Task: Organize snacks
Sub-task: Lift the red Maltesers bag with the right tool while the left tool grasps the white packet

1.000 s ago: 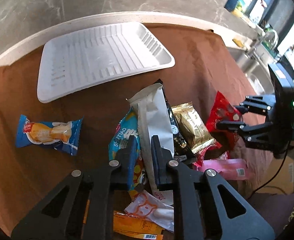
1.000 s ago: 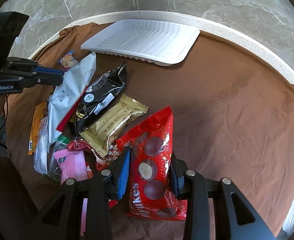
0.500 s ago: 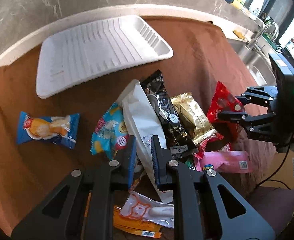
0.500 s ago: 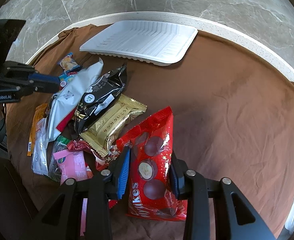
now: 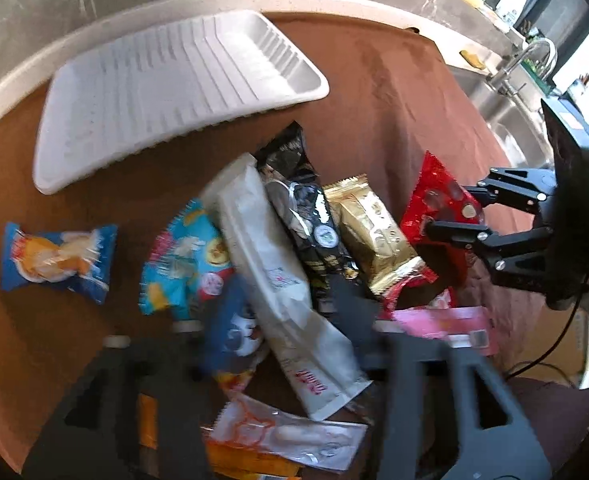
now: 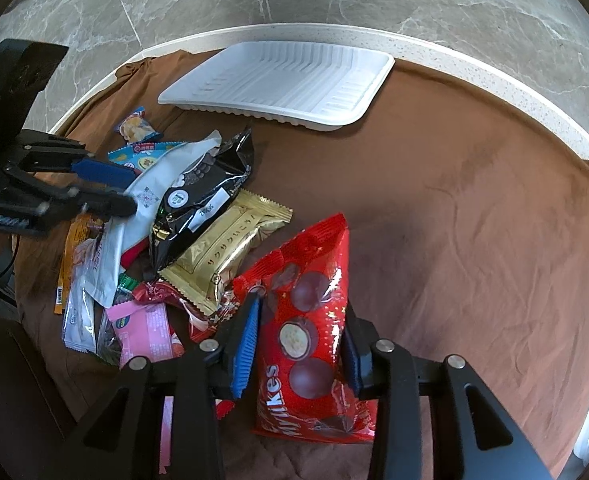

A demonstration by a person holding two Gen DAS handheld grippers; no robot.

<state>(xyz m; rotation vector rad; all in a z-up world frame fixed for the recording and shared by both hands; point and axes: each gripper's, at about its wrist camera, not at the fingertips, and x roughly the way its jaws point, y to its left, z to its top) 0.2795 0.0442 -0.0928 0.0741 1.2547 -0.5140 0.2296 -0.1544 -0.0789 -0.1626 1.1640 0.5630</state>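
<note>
One glossy red chocolate-ball bag (image 6: 306,320) stands upright, crinkled.

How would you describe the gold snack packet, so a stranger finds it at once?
On the brown cloth, below the white ribbed tray, lies a pile of snacks. The gold packet sits between a black bag and a red chocolate-ball bag. Only it is shiny gold with dark printed characters.

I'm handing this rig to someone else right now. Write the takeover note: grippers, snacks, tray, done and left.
Left gripper: jaws opening, white pouch lying between them, unheld.
Right gripper: jaws around the red chocolate bag, easing open; grip uncertain.
White tray: at the far table edge, nothing in it.
Remaining snacks sit piled on the brown cloth.
Done: nothing trayed. Left: move every packet.
</note>
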